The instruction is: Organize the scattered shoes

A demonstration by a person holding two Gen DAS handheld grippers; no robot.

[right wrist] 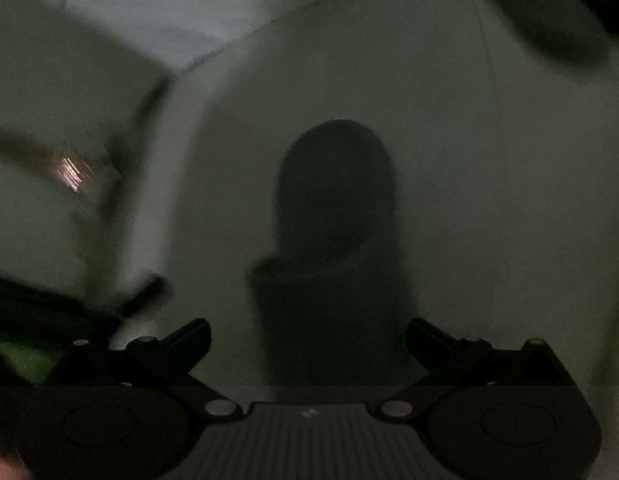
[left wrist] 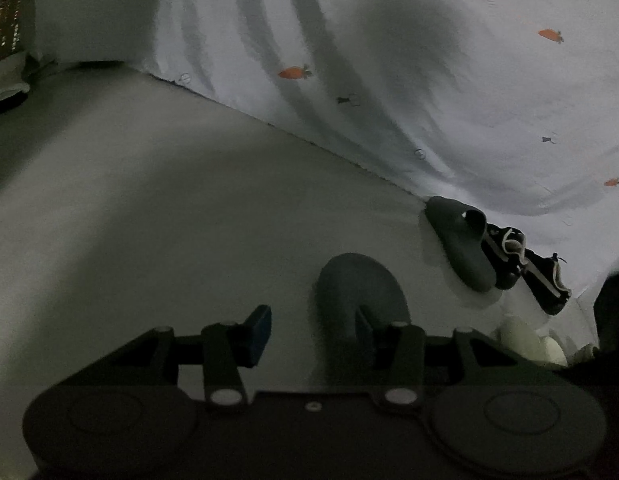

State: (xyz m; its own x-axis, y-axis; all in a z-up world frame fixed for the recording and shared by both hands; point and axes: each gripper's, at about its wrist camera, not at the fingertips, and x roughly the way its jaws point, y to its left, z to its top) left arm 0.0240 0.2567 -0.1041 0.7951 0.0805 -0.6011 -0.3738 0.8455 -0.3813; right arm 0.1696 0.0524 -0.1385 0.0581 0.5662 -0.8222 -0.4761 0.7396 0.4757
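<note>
A dark slipper (left wrist: 361, 292) lies on the pale floor just beyond my left gripper (left wrist: 309, 328). That gripper is open, bare floor shows between its fingers, and its right finger (left wrist: 363, 320) stands in front of the slipper. In the blurred right wrist view the same slipper (right wrist: 333, 200) lies straight ahead, its near end between the wide-apart fingers of my right gripper (right wrist: 309, 336), which is open and not pressing on it. A second dark slipper (left wrist: 461, 244) and a black sneaker (left wrist: 545, 280) lie side by side against the hanging bed sheet (left wrist: 389, 60).
The room is dim. The carrot-printed sheet runs diagonally across the back. A pale shoe (left wrist: 525, 340) lies at the right near the gripper body. A dark blurred shape (right wrist: 49, 312) sits low on the left in the right wrist view. Open floor (left wrist: 149, 200) stretches left.
</note>
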